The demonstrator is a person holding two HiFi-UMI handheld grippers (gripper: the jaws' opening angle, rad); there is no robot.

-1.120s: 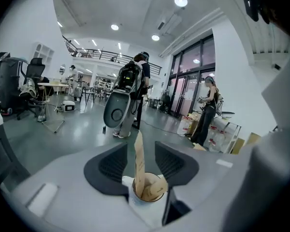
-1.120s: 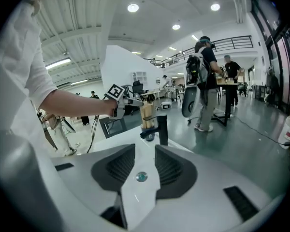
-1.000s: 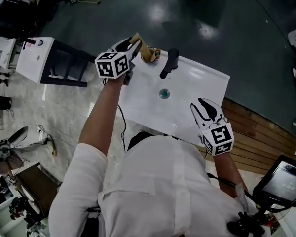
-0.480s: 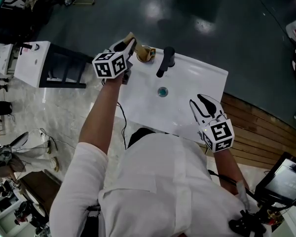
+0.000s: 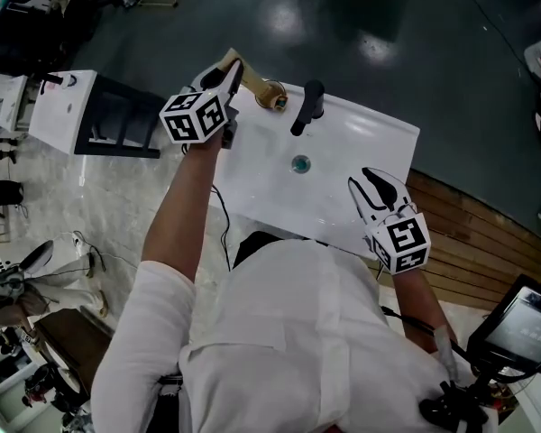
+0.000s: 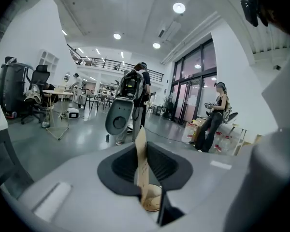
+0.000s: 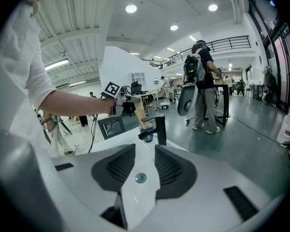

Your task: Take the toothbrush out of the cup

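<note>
A flat tan toothbrush [image 5: 243, 70] leans out of a small tan cup [image 5: 275, 101] at the back left corner of the white sink [image 5: 361, 142]. My left gripper [image 5: 231, 77] has its jaws closing on the toothbrush, pads against its sides. In the left gripper view the toothbrush [image 6: 140, 153] stands upright in my left gripper [image 6: 143, 170], with the cup [image 6: 153, 203] just below. My right gripper [image 5: 377, 186] hovers open over the sink's front right part, holding nothing. In the right gripper view my right gripper [image 7: 140, 170] faces the toothbrush [image 7: 140, 111] and the cup [image 7: 146, 126].
A black faucet [image 5: 308, 106] stands right of the cup, and the drain [image 5: 299, 163] lies mid-basin. A white cabinet [image 5: 63, 106] is off to the left. A screen [image 5: 523, 327] is at the lower right. People stand [image 6: 217, 115] on the dark floor beyond.
My left gripper has shut on the toothbrush and risen a little, drawing it up and to the left. The cup and my right gripper have stayed put.
</note>
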